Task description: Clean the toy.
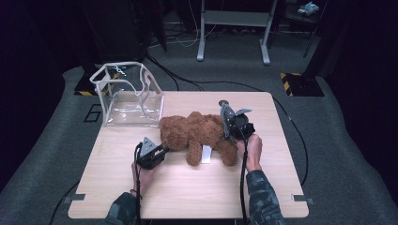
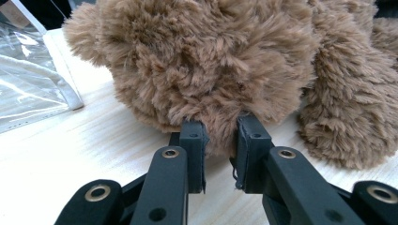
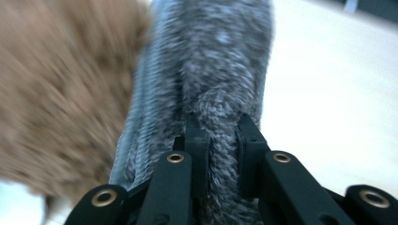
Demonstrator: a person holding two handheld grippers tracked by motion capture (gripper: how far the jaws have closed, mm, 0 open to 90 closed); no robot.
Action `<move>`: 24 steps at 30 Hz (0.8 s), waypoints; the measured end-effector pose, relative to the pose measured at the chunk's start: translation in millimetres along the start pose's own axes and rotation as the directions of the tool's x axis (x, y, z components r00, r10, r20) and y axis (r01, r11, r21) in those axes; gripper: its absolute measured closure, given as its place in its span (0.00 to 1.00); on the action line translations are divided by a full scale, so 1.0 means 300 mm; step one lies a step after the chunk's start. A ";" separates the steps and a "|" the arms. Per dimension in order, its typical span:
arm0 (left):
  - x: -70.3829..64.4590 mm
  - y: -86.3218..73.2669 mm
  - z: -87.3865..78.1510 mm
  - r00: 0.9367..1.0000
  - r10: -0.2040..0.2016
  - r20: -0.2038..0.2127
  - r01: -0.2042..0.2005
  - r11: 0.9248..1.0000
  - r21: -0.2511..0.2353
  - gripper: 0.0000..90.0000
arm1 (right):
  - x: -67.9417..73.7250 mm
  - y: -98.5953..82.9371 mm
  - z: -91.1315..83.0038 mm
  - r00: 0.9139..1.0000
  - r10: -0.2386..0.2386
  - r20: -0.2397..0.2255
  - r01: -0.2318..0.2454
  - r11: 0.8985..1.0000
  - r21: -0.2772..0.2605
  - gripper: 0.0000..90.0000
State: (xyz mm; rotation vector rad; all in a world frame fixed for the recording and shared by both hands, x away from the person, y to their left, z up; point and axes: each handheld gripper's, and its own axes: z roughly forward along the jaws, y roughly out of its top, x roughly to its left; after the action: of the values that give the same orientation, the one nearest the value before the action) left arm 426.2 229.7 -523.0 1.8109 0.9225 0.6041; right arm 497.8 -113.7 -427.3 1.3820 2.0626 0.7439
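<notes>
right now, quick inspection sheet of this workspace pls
surface: light wooden table, bare along the near side
job's things: brown teddy bear lying mid-table with a white tag; clear plastic bag open at the far left corner
clutter: nothing seen
grippers: left claw pinching the bear's fur; right claw shut on a grey furry part, blurred
cables: one cable trails from each claw; more on the floor
surroundings: grey carpet, metal stand feet behind

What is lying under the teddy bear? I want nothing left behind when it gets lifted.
A white tag pokes out between the teddy bear's legs on the wooden table. Whatever else lies beneath its body is covered by fur.
</notes>
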 end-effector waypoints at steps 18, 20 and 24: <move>0.002 0.000 0.000 1.000 -0.001 0.003 0.001 1.000 0.002 0.84 | 0.015 -0.061 0.051 0.999 0.014 -0.035 -0.012 0.998 0.061 0.88; 0.001 0.000 0.000 1.000 -0.002 0.002 0.002 1.000 0.002 0.84 | 0.018 -0.053 0.030 0.999 0.028 -0.038 -0.026 0.999 0.048 0.88; 0.001 0.000 0.000 1.000 -0.002 0.002 0.002 1.000 0.002 0.84 | 0.039 -0.006 -0.038 0.998 0.004 -0.064 -0.006 0.999 -0.033 0.88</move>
State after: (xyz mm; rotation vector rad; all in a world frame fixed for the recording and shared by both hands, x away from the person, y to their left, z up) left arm 426.4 229.9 -523.0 1.8123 0.9232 0.6001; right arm 484.8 -105.0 -422.3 1.3626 2.0867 0.8303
